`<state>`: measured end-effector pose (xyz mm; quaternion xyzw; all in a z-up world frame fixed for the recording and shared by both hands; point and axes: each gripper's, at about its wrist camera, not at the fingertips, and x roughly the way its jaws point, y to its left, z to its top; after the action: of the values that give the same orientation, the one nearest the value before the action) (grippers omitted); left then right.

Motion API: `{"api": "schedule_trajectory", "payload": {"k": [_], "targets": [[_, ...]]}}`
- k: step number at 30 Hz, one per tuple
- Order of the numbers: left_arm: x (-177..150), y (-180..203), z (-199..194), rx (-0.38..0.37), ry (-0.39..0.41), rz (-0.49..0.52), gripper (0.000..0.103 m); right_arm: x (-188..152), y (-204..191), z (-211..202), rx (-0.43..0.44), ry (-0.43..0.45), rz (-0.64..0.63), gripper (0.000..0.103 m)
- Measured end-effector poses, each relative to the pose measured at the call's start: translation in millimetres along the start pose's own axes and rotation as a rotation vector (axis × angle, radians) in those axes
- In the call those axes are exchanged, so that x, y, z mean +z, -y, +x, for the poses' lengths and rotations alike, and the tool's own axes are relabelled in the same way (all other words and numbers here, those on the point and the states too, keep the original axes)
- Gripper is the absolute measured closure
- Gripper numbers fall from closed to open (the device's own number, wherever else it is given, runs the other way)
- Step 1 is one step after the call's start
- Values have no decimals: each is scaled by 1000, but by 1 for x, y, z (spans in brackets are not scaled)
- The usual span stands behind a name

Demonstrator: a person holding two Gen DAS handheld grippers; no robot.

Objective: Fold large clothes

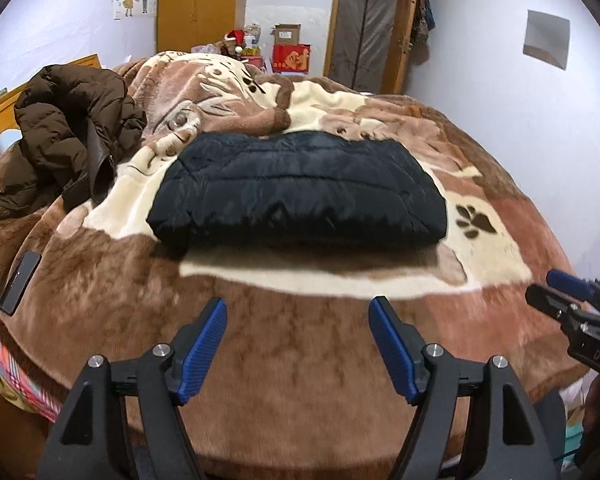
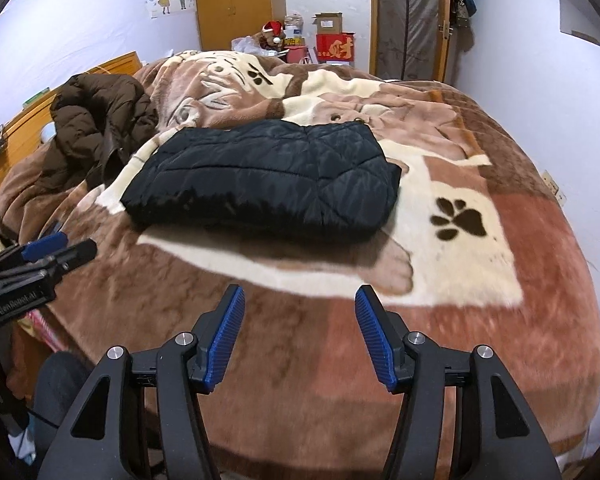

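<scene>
A: Nearest the cameras, what did the tongs show?

B: Left tongs spread, blue pads apart, nothing between them; they hung over the brown edge of the blanket, on the near side of the black jacket. Right tongs likewise spread and empty, also on the near side of the black jacket and well apart from it. In each wrist view the other tongs appeared at the frame edge.

A: State of the black jacket?

B: Folded into a compact quilted block, lying flat on the blanket's cream panel, about mid-bed. Touched by neither tongs.

A: Around it?

B: A paw print in the blanket pattern sat just beside the jacket's right end. A dark phone lay left of the jacket and nearer, by the bed's edge. A brown puffer coat lay crumpled in a heap to the jacket's left and slightly beyond it, unfolded.

A: Behind the jacket?

B: Past the far end of the bed, a red box, a wooden wardrobe and a doorway.
</scene>
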<state>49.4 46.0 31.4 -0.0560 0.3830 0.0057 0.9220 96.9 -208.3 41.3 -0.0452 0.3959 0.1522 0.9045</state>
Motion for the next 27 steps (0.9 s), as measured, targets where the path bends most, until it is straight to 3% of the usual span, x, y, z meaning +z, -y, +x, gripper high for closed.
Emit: {"api": "schedule_trajectory", "payload": {"k": [8,20,27], "targets": [[-22,12,-15,-18,-26,12,28,-18,-13,-21,0,6,-28,45],[-23,9,-16,-46,-37,-39,28,-21,-24,-23,6,7,-42,45],[-24,11,-15,-19,-39,-26,28,-19,-25,-22,13,4,-52,45]]}}
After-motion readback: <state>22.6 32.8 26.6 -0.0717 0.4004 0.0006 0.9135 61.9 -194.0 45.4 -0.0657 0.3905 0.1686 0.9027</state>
